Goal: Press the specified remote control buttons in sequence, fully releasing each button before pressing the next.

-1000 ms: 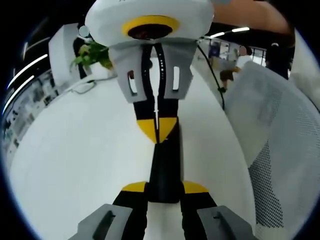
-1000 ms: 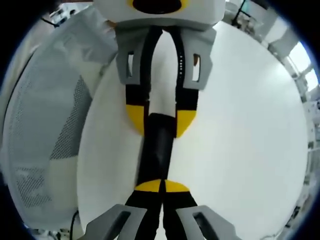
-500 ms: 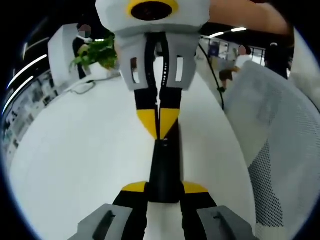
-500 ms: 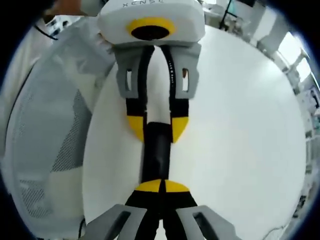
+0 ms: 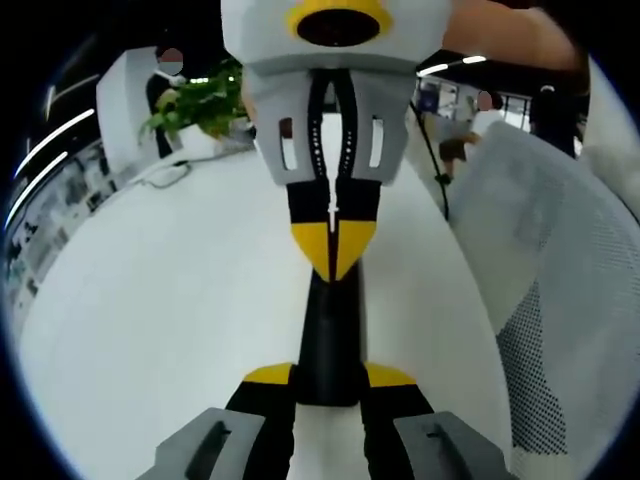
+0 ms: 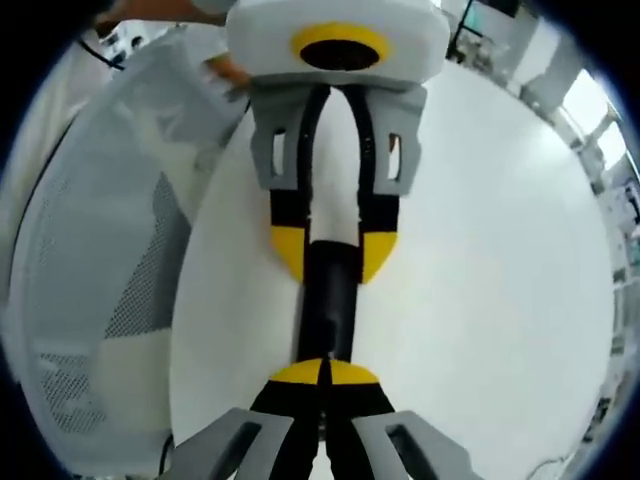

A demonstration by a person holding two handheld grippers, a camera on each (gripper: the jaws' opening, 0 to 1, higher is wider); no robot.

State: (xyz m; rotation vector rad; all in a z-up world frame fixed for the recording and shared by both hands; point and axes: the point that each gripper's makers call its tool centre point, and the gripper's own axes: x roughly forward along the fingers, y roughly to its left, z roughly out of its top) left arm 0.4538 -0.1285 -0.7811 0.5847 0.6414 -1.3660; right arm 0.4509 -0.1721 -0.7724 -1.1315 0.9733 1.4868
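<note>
Open-plan office: white table (image 5: 150,300), mesh chair (image 5: 560,300), potted plant (image 5: 195,105).

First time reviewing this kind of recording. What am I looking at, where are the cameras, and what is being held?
A person holds two hand-held grippers, each carrying a fisheye camera that looks along its own jaws. In the left gripper view, the left gripper rises from the bottom, its yellow-tipped jaws clamped on the sides of a black remote. In the right gripper view, the right gripper is shut, with its tips on the remote's other end, as if to press a button. Each gripper also shows at the top of the other's view. Below is a white table, with a mesh chair beside it and a plant behind.
</note>
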